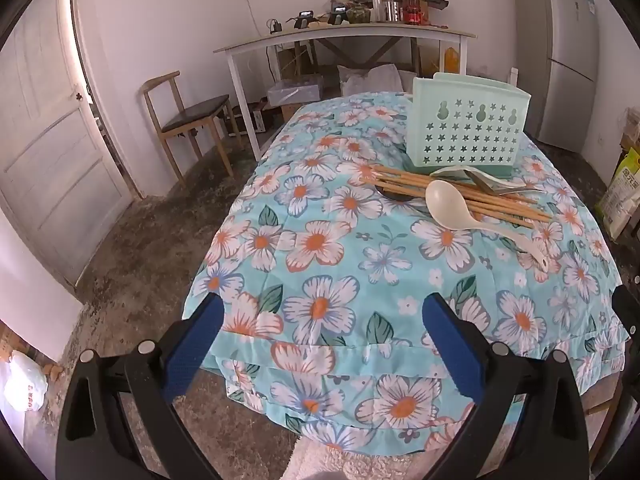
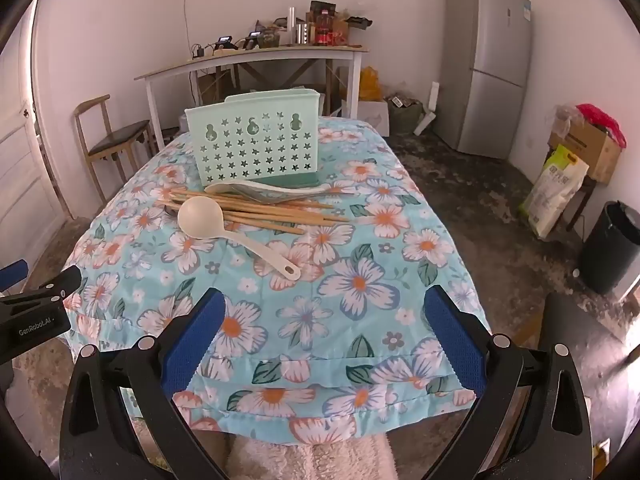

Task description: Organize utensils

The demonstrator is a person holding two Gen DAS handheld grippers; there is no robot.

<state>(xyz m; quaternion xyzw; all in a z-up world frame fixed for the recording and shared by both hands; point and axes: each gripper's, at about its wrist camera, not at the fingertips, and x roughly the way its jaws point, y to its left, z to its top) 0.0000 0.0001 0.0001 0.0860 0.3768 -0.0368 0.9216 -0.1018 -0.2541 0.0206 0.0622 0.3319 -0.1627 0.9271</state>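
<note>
1. The left gripper (image 1: 322, 312) hangs over the near edge of the table, tilted downward, its two blue-padded fingers (image 1: 196, 344) spread wide apart. Nothing lies between them but the flowered tablecloth (image 1: 320, 264) below, and they touch no utensil.
2. The right gripper (image 2: 324, 308) is spread just as wide, with only cloth showing between its fingers (image 2: 456, 340). It holds nothing.
3. In the right wrist view the black body of the left gripper juts in at the left edge, so the two tools sit side by side, apart from each other.
4. The utensils lie in one heap well ahead of both grippers. A cream ladle (image 2: 208, 218) lies nearest, its handle running toward the right gripper.
5. Under and behind the ladle's bowl is a bundle of wooden chopsticks (image 2: 260, 210), lying crosswise.
6. Farther back, on the chopsticks, rest a pale spoon (image 2: 272, 188) and what may be metal cutlery; the pieces overlap too much to count.
7. The mint-green holder (image 2: 252, 144) with star-shaped holes stands upright just beyond the heap, farthest from the grippers.
</note>
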